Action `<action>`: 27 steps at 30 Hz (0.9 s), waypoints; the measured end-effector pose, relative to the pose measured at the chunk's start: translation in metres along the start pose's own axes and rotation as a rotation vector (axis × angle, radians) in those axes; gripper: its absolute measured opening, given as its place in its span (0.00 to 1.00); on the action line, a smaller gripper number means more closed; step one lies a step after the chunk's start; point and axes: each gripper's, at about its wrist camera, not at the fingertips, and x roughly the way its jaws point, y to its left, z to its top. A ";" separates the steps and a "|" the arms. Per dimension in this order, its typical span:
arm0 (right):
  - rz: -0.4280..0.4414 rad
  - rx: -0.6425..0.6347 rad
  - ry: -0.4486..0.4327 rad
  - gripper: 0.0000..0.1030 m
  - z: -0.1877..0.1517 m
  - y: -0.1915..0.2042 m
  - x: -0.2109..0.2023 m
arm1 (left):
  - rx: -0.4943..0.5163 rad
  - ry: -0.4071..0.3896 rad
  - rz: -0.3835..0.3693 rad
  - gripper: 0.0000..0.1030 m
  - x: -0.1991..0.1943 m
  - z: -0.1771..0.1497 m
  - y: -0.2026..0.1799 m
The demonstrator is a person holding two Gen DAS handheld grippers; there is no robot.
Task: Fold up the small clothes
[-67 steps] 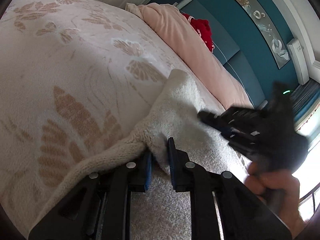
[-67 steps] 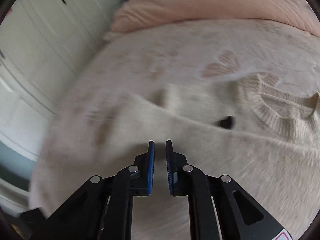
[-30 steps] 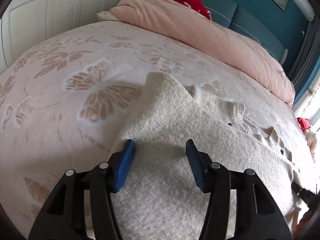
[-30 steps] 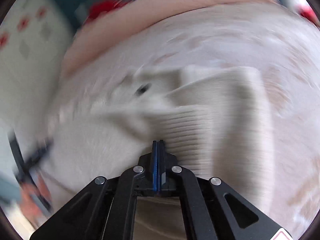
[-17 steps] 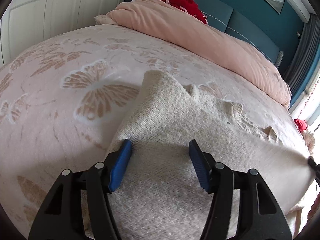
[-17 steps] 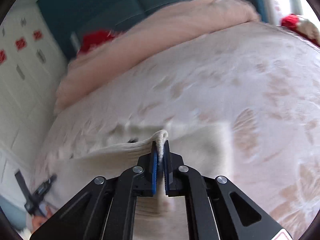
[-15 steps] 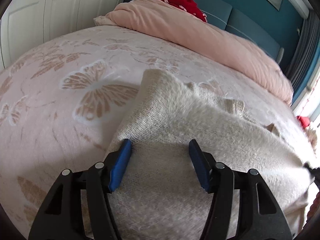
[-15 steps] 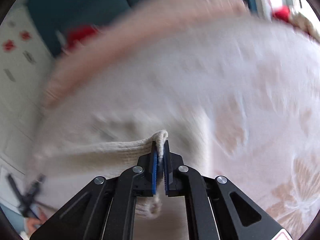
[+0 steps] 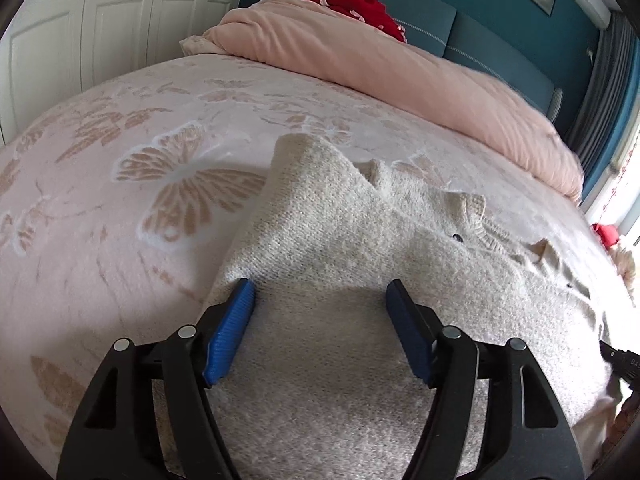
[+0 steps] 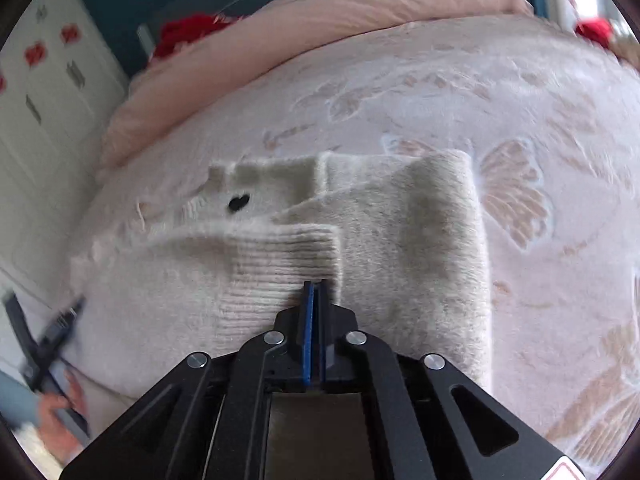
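The fuzzy cream knit sweater (image 9: 344, 240) lies flat on the pink butterfly-print bedspread (image 9: 132, 184), long axis running left-right, collar toward the far pillows. Left gripper (image 9: 320, 332) hovers over its left folded edge, jaws opening, pads not pressing. Right gripper (image 10: 314, 320) is pinched closed on the ribbed hem (image 10: 280, 268).

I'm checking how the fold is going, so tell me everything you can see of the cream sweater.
The sweater is fuzzy cream knit with a ribbed cuff and a small dark button. It lies flat on the butterfly-patterned bedspread, one side folded over and a sleeve laid across the body. The right gripper sits shut at the cuff's edge; the left gripper is opening above the fabric, gripping nothing.
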 end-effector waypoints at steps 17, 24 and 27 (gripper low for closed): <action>0.000 -0.017 0.204 0.54 -0.249 -0.061 -0.212 | -0.240 0.270 -0.117 0.94 -0.236 -0.110 0.111; 0.108 0.048 0.189 0.63 -0.279 -0.042 -0.205 | -0.348 0.295 -0.147 0.95 -0.274 -0.168 0.113; 0.159 0.115 0.176 0.63 -0.275 -0.041 -0.198 | -0.371 0.307 -0.181 0.95 -0.272 -0.175 0.096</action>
